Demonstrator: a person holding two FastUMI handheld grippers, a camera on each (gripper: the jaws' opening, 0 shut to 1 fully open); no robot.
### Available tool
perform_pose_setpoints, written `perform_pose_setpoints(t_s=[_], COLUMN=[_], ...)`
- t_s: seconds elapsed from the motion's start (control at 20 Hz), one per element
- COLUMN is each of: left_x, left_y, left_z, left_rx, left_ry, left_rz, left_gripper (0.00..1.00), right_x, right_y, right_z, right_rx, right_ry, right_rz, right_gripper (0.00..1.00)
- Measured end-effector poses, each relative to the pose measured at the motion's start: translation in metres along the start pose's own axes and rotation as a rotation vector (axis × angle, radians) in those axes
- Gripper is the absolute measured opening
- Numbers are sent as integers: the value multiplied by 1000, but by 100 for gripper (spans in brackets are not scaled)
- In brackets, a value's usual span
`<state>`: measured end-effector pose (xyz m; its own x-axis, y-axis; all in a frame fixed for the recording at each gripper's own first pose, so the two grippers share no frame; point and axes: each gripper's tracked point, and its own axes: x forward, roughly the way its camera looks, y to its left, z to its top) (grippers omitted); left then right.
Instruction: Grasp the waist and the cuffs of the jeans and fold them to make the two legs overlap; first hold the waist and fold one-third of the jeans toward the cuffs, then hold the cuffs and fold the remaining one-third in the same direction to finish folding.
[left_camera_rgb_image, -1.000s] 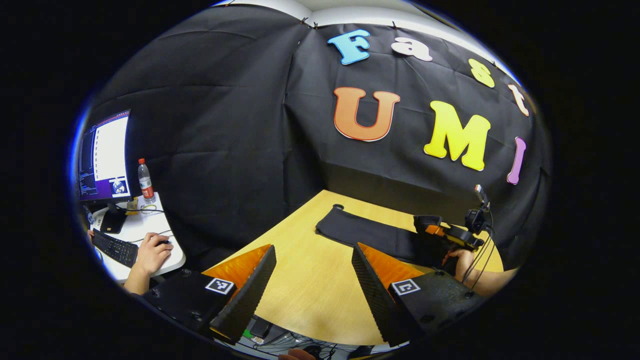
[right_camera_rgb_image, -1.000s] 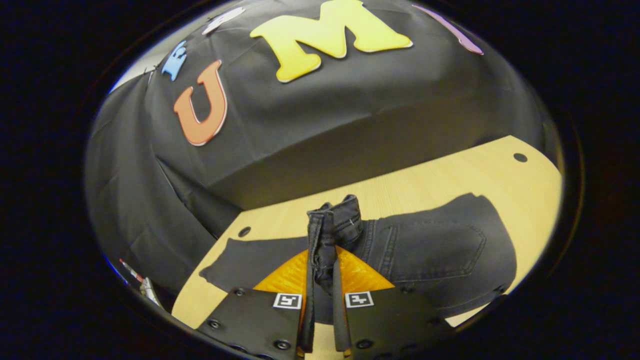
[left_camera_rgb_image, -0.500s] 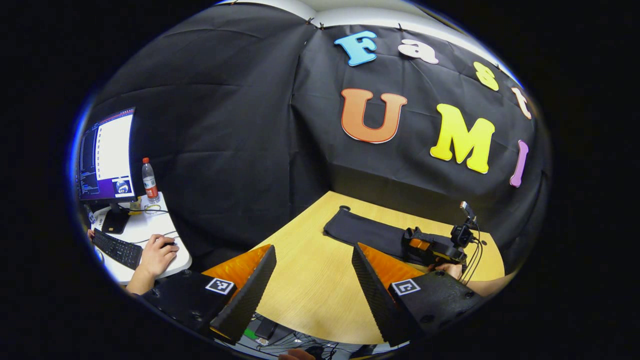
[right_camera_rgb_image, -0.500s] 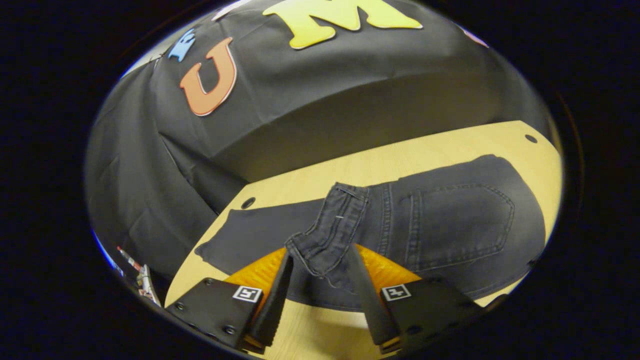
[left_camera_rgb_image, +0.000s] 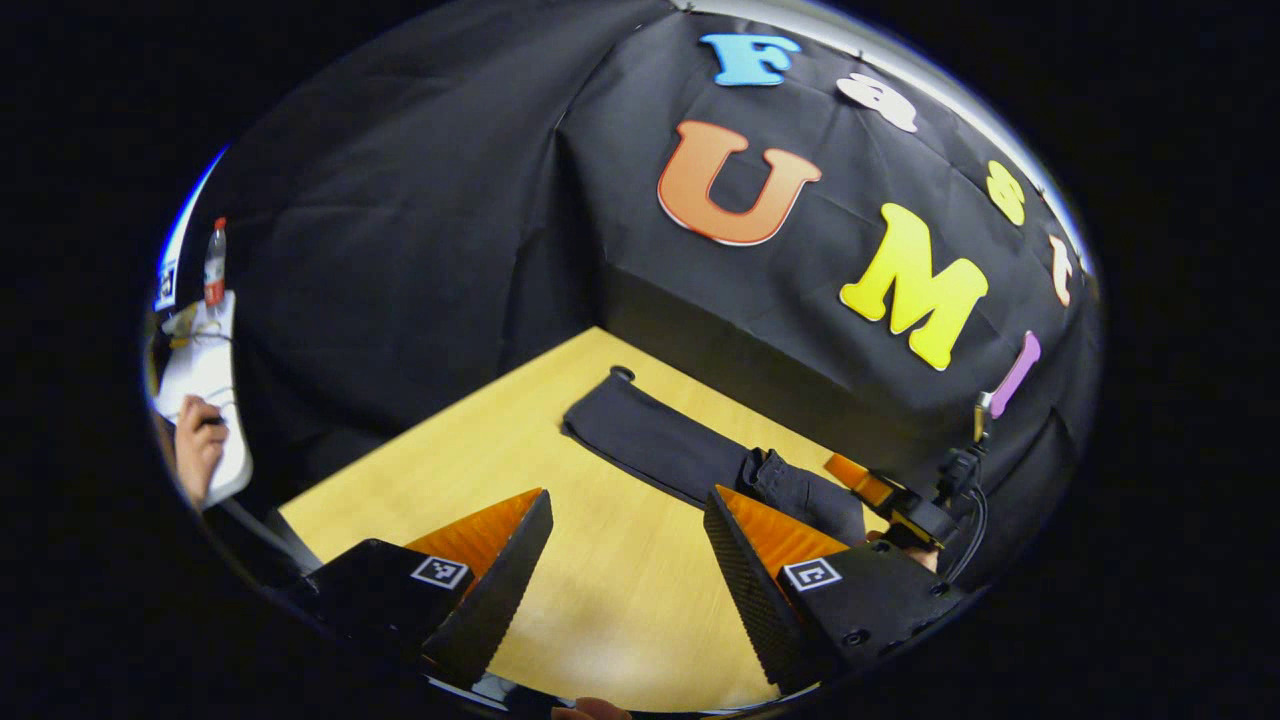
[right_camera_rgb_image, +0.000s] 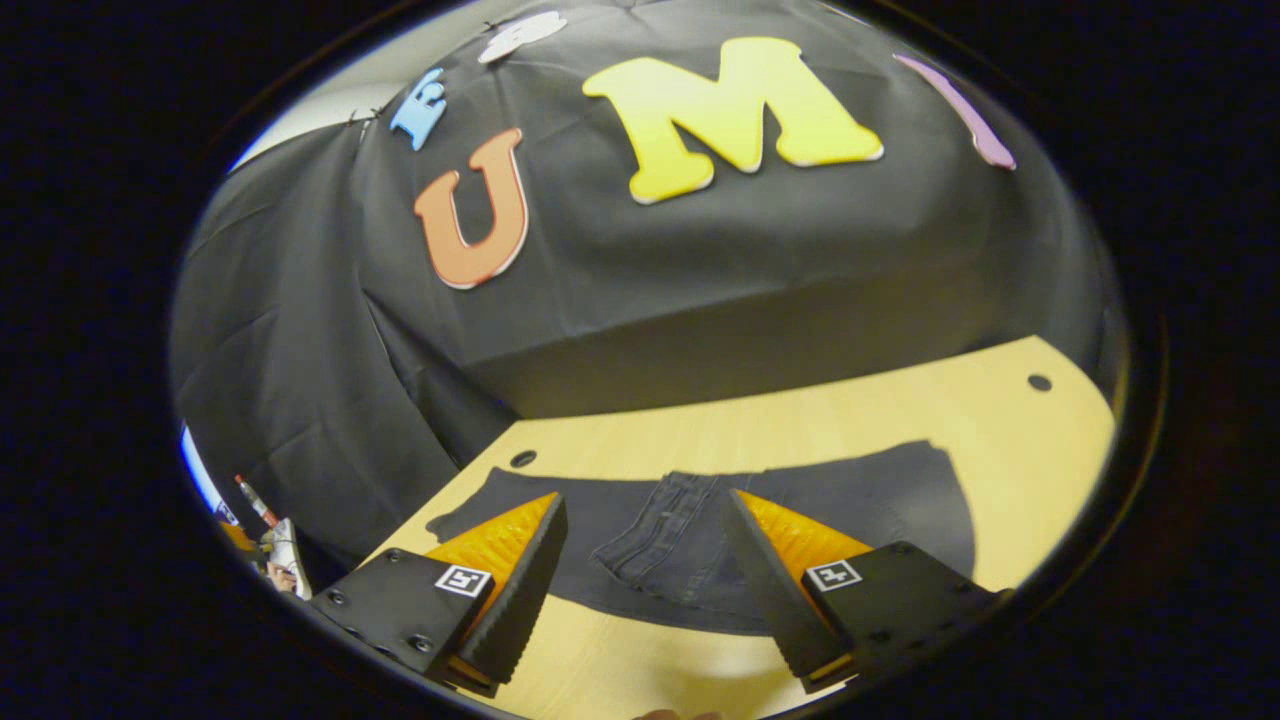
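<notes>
1. The jeans (right_camera_rgb_image: 700, 545) lie flat on the wooden table (right_camera_rgb_image: 1000, 440); they are dark, and the waist part is folded over onto the legs.
2. In the right gripper view the right gripper (right_camera_rgb_image: 645, 590) hangs over the near side of the jeans; its two fingers are spread wide, with nothing between them; they do not touch the cloth.
3. The folded waist band, with its seams, sits between those two fingers but lower down, on the table.
4. In the left gripper view the left gripper (left_camera_rgb_image: 625, 580) is over bare table near the front edge; its fingers are wide apart too and hold nothing.
5. From there the jeans (left_camera_rgb_image: 680, 455) run like a long strip toward the back edge; the cuff end stops just beside a small round hole (left_camera_rgb_image: 622, 373) near that edge.
6. There is lots of bare wood to the left of the jeans, all the way to the left edge of the table.
7. The right gripper (left_camera_rgb_image: 880, 495) also shows far off in the left gripper view, by the thick folded end of the jeans.
8. A second hole (right_camera_rgb_image: 1040, 382) sits near the far right corner; the wood around it is bare.
</notes>
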<state>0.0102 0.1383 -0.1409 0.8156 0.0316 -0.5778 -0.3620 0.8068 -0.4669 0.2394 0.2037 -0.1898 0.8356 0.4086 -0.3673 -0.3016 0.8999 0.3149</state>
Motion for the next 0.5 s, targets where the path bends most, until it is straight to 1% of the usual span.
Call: perform_pose_setpoints(t_s=[0.1, 0.15, 0.25, 0.3, 0.35, 0.4, 0.45, 0.5], left_x=[36, 61, 96, 113, 128, 145, 162, 181], left_y=[0, -1, 1, 4, 7, 11, 16, 25], left_z=[-4, -5, -3, -2, -1, -4, -7, -13], left_rx=[-96, -147, -203, -228, -263, -302, -344, -396], left_ry=[39, 59, 88, 99, 114, 133, 156, 186], left_rz=[-21, -28, -40, -41, -37, -27, -18, 2], left_gripper=[99, 99, 98, 98, 99, 98, 98, 98], right_x=[-32, -54, -90, -109, -128, -145, -163, -190], right_y=[-16, -28, -51, -61, -72, -82, -93, -109], right_z=[32, 53, 80, 89, 97, 106, 114, 124], right_rx=[-19, -28, -43, -52, -62, -73, -87, -125], right_ry=[-54, -94, -148, -166, -180, -196, -209, -232], right_rz=[-17, -35, -78, -103, -127, -154, -183, -234], right_gripper=[98, 98, 98, 92, 92, 98, 100, 98])
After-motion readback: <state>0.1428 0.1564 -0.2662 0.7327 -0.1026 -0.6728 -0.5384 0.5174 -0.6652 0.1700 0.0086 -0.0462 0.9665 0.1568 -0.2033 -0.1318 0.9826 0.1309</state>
